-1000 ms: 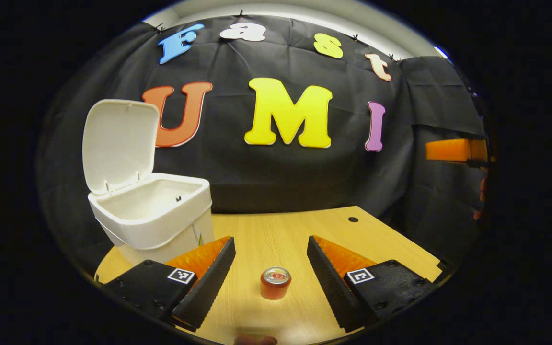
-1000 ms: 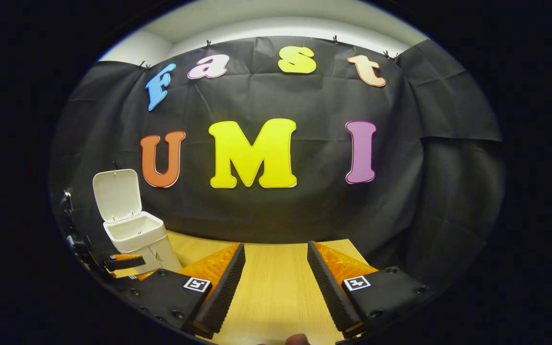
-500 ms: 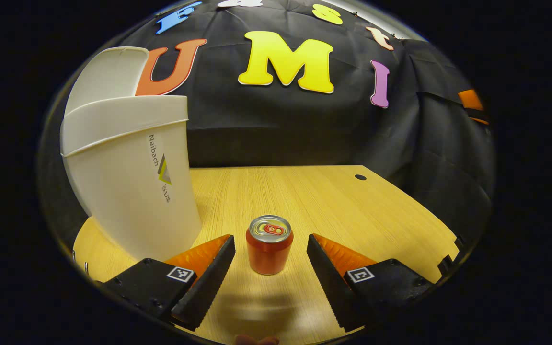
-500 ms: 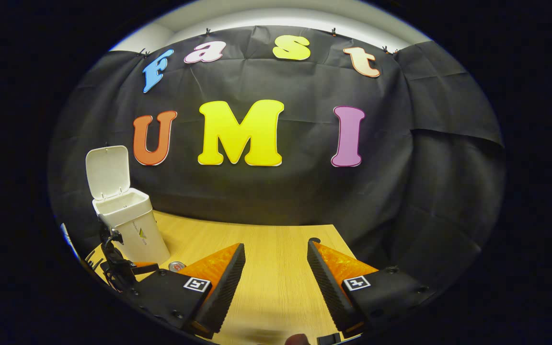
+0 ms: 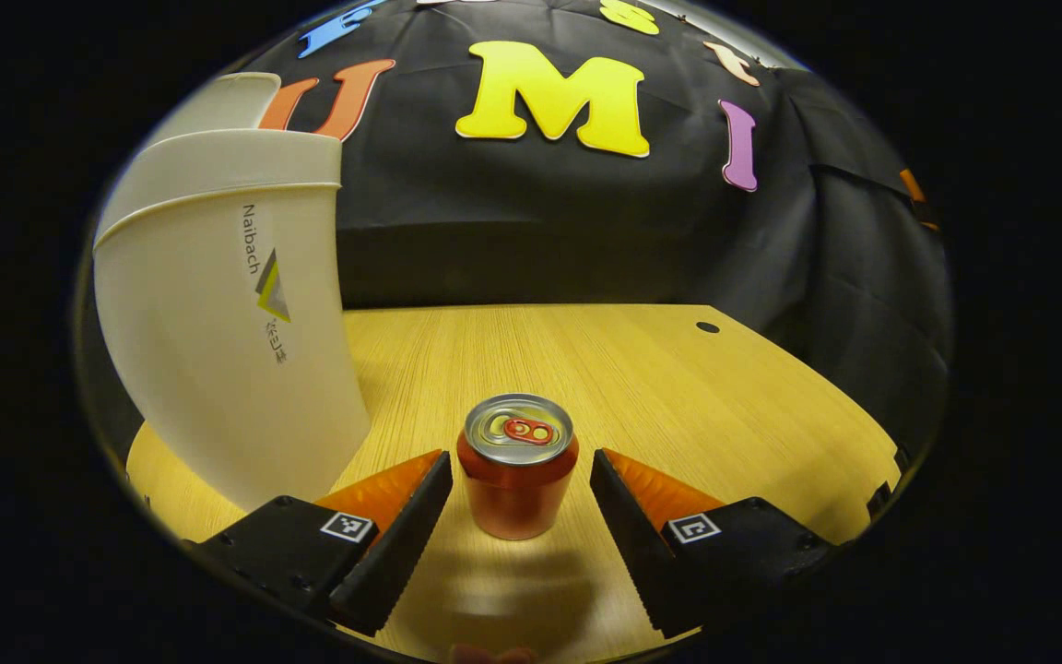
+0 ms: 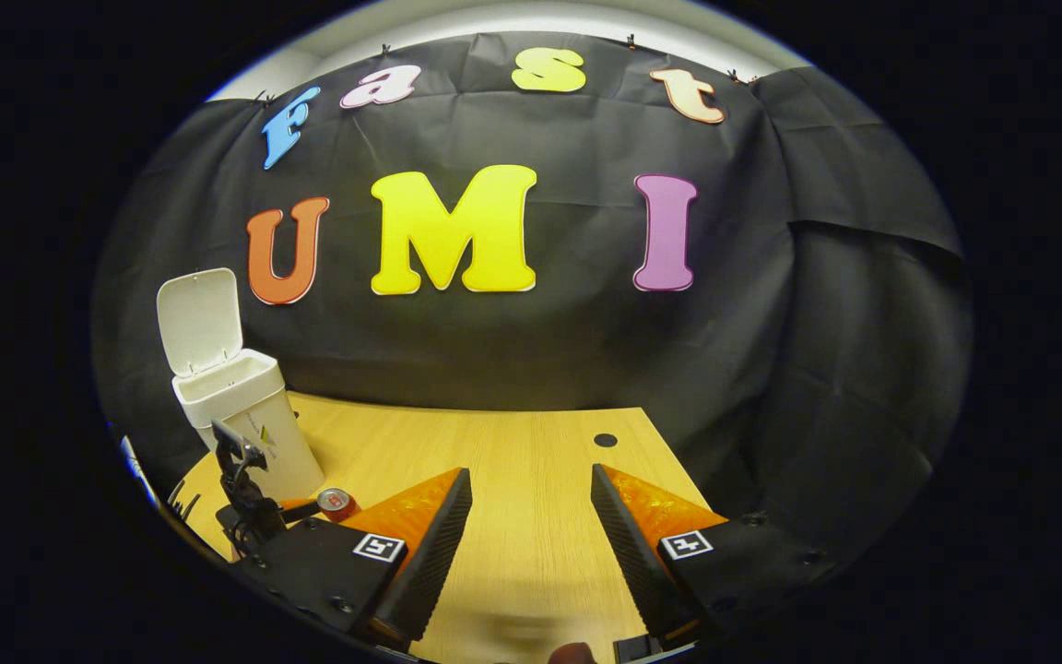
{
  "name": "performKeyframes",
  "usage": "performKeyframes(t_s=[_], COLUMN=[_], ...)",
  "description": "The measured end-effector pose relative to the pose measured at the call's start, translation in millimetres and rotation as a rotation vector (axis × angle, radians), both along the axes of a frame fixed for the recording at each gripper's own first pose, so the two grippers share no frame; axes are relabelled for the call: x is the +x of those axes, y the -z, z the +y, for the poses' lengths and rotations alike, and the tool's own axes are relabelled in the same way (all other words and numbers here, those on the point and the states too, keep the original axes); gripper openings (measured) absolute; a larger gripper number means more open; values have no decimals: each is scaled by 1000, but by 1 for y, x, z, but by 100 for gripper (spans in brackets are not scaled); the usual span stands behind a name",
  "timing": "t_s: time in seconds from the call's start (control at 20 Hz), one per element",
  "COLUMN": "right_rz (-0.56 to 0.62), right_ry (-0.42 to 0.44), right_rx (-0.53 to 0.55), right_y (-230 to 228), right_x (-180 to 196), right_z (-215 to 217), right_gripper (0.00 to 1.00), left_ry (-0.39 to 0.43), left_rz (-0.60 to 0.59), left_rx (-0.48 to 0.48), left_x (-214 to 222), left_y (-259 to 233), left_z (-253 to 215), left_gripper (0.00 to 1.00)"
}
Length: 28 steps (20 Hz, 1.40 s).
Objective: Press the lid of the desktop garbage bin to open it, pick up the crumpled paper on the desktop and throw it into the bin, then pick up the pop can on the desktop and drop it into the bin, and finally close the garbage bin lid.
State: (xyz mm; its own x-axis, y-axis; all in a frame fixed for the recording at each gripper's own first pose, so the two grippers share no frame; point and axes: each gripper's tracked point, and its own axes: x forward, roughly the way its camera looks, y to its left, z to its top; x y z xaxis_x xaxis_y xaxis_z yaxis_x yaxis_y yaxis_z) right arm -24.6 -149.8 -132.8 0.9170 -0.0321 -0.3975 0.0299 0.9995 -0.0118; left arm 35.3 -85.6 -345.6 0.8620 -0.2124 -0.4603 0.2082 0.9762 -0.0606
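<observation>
A red pop can (image 5: 517,466) with a silver top stands upright on the wooden desk (image 5: 642,369), between the fingers of my left gripper (image 5: 520,530). That gripper is open, and small gaps show on both sides of the can. The white garbage bin (image 5: 227,314) stands close at the left with its lid (image 5: 218,97) raised. In the right gripper view my right gripper (image 6: 531,553) is open over bare desk (image 6: 531,461) with nothing between its fingers. Far left in that view stand the bin (image 6: 241,415), its raised lid (image 6: 197,318), the can (image 6: 336,503) and the left gripper's body (image 6: 245,489).
A small round hole (image 5: 707,326) marks the desk's far right part and shows too as a hole (image 6: 605,440) in the right gripper view. The desk's right edge runs close to my left gripper. The black cloth wall stands behind the desk.
My left gripper dropped low and moved forward, so the can now stands between its fingers and the bin looms larger. The right gripper tilted slightly down, staying open.
</observation>
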Motion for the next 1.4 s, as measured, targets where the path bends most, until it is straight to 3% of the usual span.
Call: performKeyframes(t_s=[0.65, 0.8, 1.15, 1.4], right_rz=[47, 52, 55, 37], right_ry=[-25, -26, -35, -42], right_rx=[-20, -22, -26, -17], right_y=[17, 18, 20, 16], right_x=[1, 0, 1, 2], right_z=[10, 10, 11, 15], right_gripper=[85, 85, 85, 85], left_ry=[8, 5, 24, 42], left_rz=[-23, -26, -50, -93], left_rx=[23, 29, 30, 25], left_x=[31, 32, 33, 29], left_y=[20, 20, 13, -19], left_z=[-5, -4, -6, -15], left_gripper=[100, 87, 81, 80])
